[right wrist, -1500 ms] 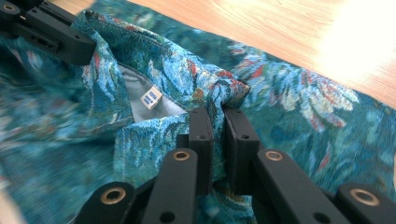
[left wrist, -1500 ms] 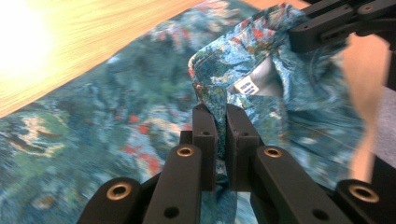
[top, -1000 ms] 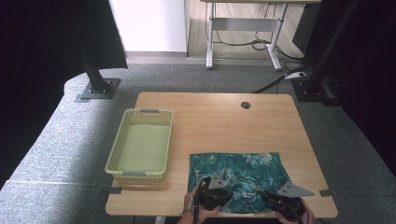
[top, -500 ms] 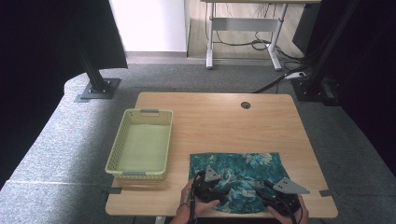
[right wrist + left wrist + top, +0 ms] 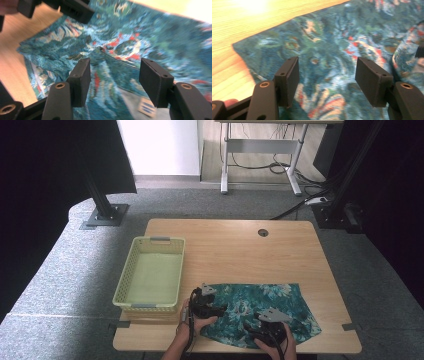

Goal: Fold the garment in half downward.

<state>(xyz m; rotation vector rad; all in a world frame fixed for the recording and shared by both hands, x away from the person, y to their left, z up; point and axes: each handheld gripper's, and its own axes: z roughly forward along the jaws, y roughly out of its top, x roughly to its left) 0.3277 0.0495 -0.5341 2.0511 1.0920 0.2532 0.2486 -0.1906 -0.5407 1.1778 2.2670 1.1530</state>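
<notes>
A teal cloth with a red and cream leaf print (image 5: 270, 302) lies spread on the near right part of the wooden table (image 5: 240, 245). My left gripper (image 5: 212, 310) sits over the cloth's near left corner and my right gripper (image 5: 265, 329) over its near edge. In the left gripper view the left gripper (image 5: 327, 72) is open, with the cloth (image 5: 332, 42) lying flat beneath it. In the right gripper view the right gripper (image 5: 113, 72) is open above a raised fold of cloth (image 5: 110, 57). Both sets of jaws have just been opening, and neither grips anything.
A pale yellow-green mesh basket (image 5: 125, 290) stands on the table's left side, close to my left gripper. A white label with blue stripes (image 5: 147, 108) shows on the cloth. The left gripper's jaw (image 5: 75, 8) crosses the top left of the right gripper view.
Both grippers have opened and let go of the cloth. Both hands have slid to the left along the cloth's near edge.
</notes>
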